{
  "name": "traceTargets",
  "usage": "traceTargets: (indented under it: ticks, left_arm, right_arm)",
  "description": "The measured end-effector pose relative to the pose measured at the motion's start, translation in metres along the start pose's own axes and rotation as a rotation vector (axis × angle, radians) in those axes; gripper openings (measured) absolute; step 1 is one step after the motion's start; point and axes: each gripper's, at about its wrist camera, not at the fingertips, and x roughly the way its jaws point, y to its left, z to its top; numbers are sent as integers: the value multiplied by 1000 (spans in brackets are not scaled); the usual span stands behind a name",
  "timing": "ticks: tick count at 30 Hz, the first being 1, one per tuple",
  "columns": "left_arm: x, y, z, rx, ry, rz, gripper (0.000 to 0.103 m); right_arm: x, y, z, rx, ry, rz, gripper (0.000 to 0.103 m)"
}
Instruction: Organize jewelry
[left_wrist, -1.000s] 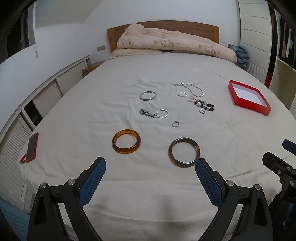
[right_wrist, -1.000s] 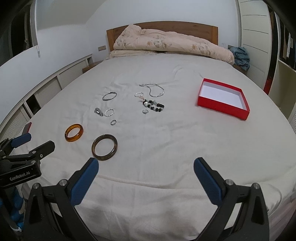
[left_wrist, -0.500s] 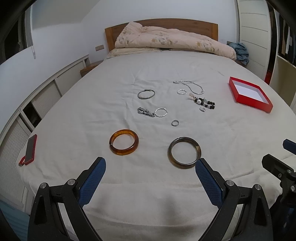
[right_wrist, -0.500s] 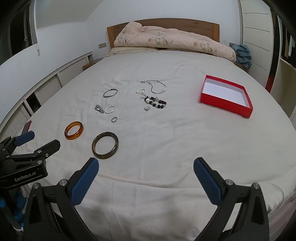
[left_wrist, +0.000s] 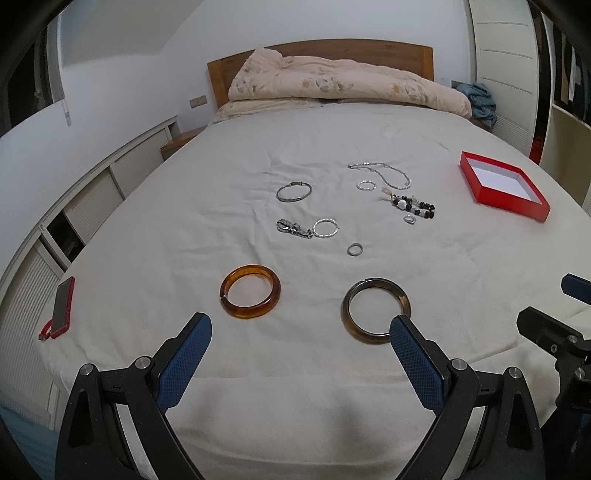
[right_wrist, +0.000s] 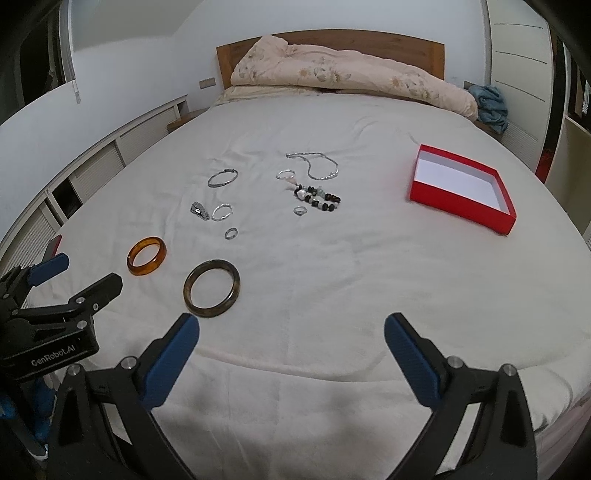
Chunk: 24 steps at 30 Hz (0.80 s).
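My L gripper (left_wrist: 301, 330) & R gripper (right_wrist: 291, 328) both spread wide, holding nothing; dark bangle (left_wrist: 376, 311) at 1 o'clock of L. Red box (right_wrist: 463, 188) at 1 o'clock of R.

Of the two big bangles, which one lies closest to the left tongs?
The dark brown bangle: its near rim sits right at the left tongs' right fingertip. The amber bangle lies farther up the bed, clear of both fingers.
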Motion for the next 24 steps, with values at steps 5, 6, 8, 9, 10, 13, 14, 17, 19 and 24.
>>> traceTargets:
  ticks: [5, 6, 8, 9, 10, 13, 14, 17, 19, 24]
  left_arm:
    - [5, 3, 1, -5, 12, -8, 96]
    - [7, 3, 2, -7, 17, -10, 96]
    - [11, 5, 3, -10, 23, -11, 96]
    - [13, 5, 3, -10, 27, -14, 96]
    - [15, 5, 4, -10, 31, -18, 96]
    - [20, 5, 5, -8, 38, -26, 96]
    - [21, 5, 5, -9, 40, -28, 96]
    - [27, 7, 5, -10, 51, -40, 96]
    - [30, 8, 6, -16, 60, -45, 96]
    - [38, 12, 4, -22, 75, -53, 96]
  right_arm:
    - [9, 1, 3, 1, 20, 11, 88]
    - [11, 2, 4, 1, 22, 11, 88]
    - [14, 3, 5, 2, 28, 12, 88]
    - [15, 3, 5, 3, 31, 11, 88]
    - [17, 3, 6, 3, 33, 11, 88]
    - [21, 4, 8, 7, 40, 9, 88]
    - [21, 4, 8, 7, 41, 8, 88]
    - [24, 6, 9, 4, 46, 4, 88]
    - [26, 6, 10, 3, 51, 2, 88]
    - [31, 7, 13, 5, 57, 4, 88]
